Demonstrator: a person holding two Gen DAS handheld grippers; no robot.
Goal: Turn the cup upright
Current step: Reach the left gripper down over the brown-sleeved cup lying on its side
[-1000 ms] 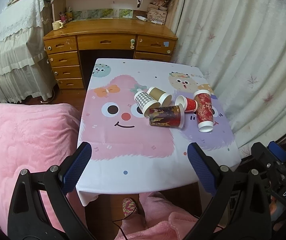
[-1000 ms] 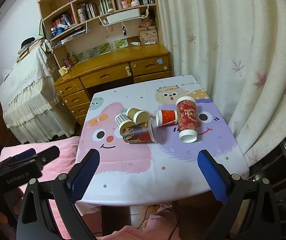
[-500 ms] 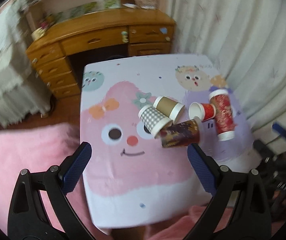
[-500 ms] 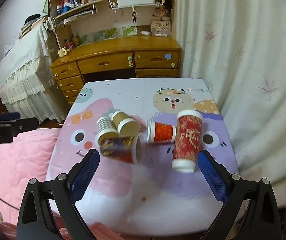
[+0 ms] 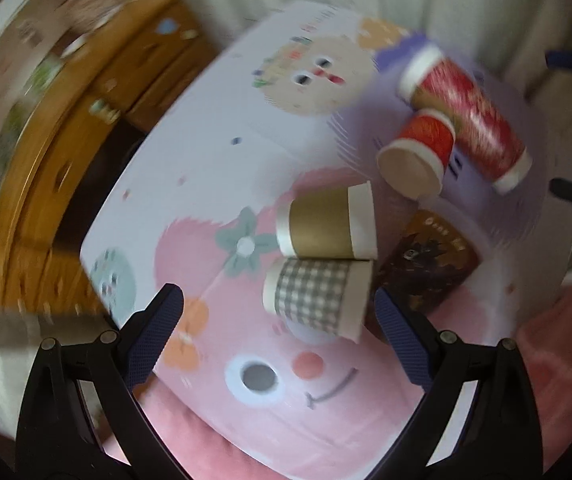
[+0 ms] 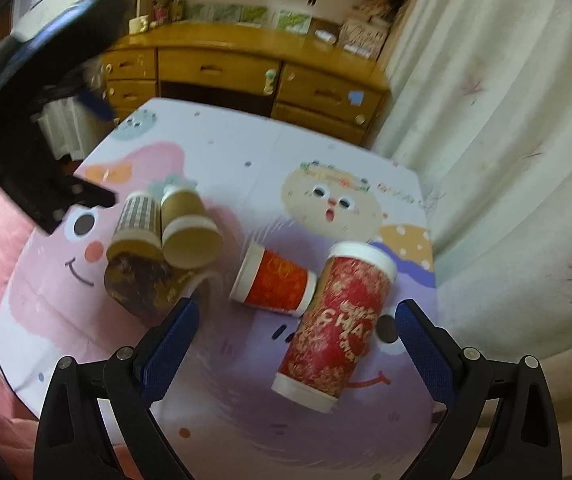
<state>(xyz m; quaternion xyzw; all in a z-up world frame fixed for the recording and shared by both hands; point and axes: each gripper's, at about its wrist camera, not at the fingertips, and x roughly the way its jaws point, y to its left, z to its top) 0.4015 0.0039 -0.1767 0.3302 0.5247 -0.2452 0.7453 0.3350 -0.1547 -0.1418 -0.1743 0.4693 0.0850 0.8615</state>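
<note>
Several paper cups lie on their sides on the cartoon tablecloth point(image 6: 246, 168). A grey checked cup point(image 5: 318, 298) lies between the fingers of my open left gripper point(image 5: 278, 324), beside a brown cup point(image 5: 328, 226) and a dark patterned cup point(image 5: 430, 268). A small red cup point(image 6: 276, 282) and a tall red cup point(image 6: 336, 330) lie just ahead of my open right gripper point(image 6: 294, 334). The checked cup point(image 6: 136, 220), brown cup point(image 6: 190, 228) and dark cup point(image 6: 146, 284) show left in the right wrist view. The left gripper's body point(image 6: 34, 160) hangs over the table's left side.
A wooden desk with drawers point(image 6: 246, 72) stands behind the table. White curtains point(image 6: 506, 140) hang at the right. Pink bedding point(image 5: 558, 352) borders the table's near side. The tablecloth also shows in the left wrist view point(image 5: 206, 128).
Both grippers have moved in over the table. The left one swung round and dropped close to the checked cup. The right one closed in on the two red cups.
</note>
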